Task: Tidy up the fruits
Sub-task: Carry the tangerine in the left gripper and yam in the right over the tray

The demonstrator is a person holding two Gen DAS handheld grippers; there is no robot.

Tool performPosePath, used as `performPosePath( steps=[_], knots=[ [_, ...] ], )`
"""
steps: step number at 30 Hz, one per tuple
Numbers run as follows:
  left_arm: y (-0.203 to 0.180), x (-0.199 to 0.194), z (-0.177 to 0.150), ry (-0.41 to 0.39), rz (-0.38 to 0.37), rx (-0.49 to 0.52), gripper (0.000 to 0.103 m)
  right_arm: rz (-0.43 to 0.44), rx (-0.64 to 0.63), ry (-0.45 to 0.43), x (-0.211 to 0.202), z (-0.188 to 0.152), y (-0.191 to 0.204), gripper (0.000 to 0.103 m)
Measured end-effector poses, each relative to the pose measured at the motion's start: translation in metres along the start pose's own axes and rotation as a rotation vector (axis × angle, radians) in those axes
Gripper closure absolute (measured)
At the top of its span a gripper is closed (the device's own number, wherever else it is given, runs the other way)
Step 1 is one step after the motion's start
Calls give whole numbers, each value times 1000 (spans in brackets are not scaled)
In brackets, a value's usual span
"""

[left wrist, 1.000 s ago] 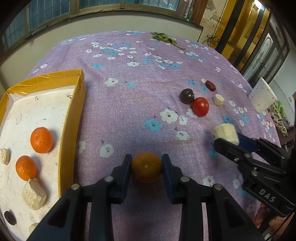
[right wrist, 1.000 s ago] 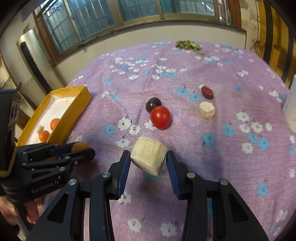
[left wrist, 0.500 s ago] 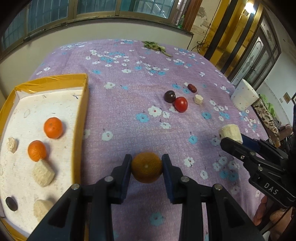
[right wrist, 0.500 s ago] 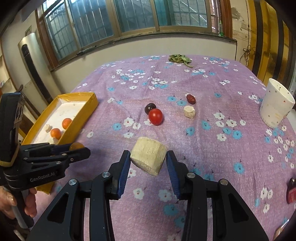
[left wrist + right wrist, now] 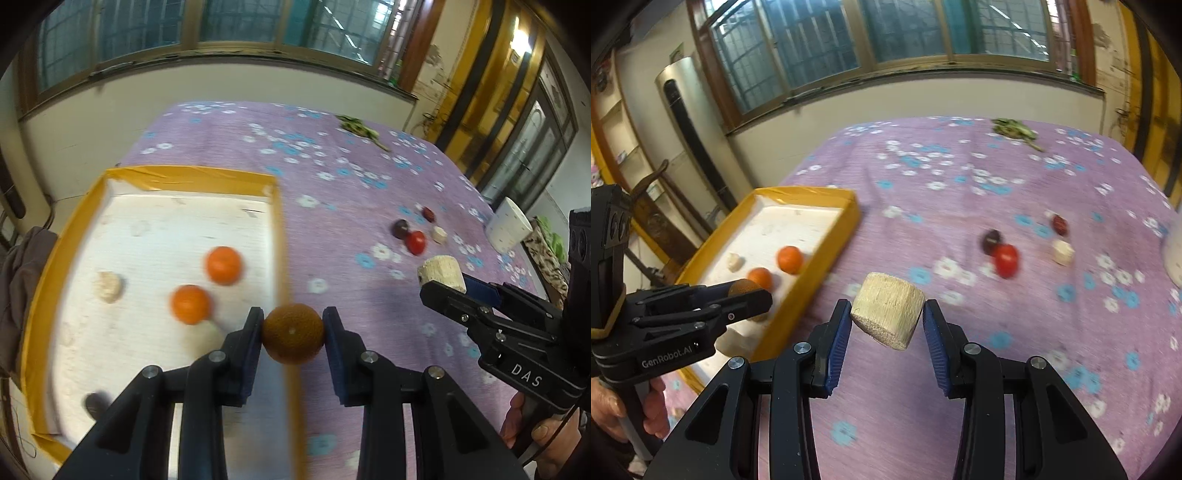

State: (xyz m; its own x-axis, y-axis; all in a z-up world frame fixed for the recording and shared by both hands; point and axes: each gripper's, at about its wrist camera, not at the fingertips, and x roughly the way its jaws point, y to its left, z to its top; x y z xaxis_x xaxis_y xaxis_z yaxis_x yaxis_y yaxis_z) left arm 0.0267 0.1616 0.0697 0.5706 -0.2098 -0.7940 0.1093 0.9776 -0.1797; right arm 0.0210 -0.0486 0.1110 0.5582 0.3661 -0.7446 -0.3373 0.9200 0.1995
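Ahead of my left hand-held gripper (image 5: pixel 293 334), clamped on a brown fruit (image 5: pixel 293 333), the tray (image 5: pixel 184 176) holds several pieces; my right hand-held gripper (image 5: pixel 886 319) clamps a pale chunk (image 5: pixel 887 308); four remain.

In the left wrist view, the yellow tray (image 5: pixel 192 177) slid from the left edge toward the middle of the frame, so its right wall came under the brown orange (image 5: pixel 293 333) held in the left tool (image 5: pixel 293 334). The loose fruits (image 5: pixel 413 236) moved to the upper right and became smaller. In the right wrist view, the tray (image 5: pixel 846 218) grew larger at the left, and the left tool (image 5: pixel 753 295) came over its near wall.
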Motion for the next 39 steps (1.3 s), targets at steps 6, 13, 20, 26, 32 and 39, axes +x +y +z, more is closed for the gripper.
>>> performPosePath(
  steps=[6,13,20,26,32,39],
  knots=[
    [43,-5,8,-10,45,-49,68,54,-43,28,29,18,39,65],
    [95,0,27,-10,115,-89,68,89,-116,59,66,37,83,65],
    [132,25,48,20,161,-113,68,91,-160,64,101,60,109,65],
    [149,51,59,54,180,-133,68,70,-157,128,140,70,112,64],
    [156,69,66,80,190,-128,68,51,-185,180,163,69,115,64],
    [154,79,67,86,189,-112,68,44,-206,203,171,66,117,64]
  ],
)
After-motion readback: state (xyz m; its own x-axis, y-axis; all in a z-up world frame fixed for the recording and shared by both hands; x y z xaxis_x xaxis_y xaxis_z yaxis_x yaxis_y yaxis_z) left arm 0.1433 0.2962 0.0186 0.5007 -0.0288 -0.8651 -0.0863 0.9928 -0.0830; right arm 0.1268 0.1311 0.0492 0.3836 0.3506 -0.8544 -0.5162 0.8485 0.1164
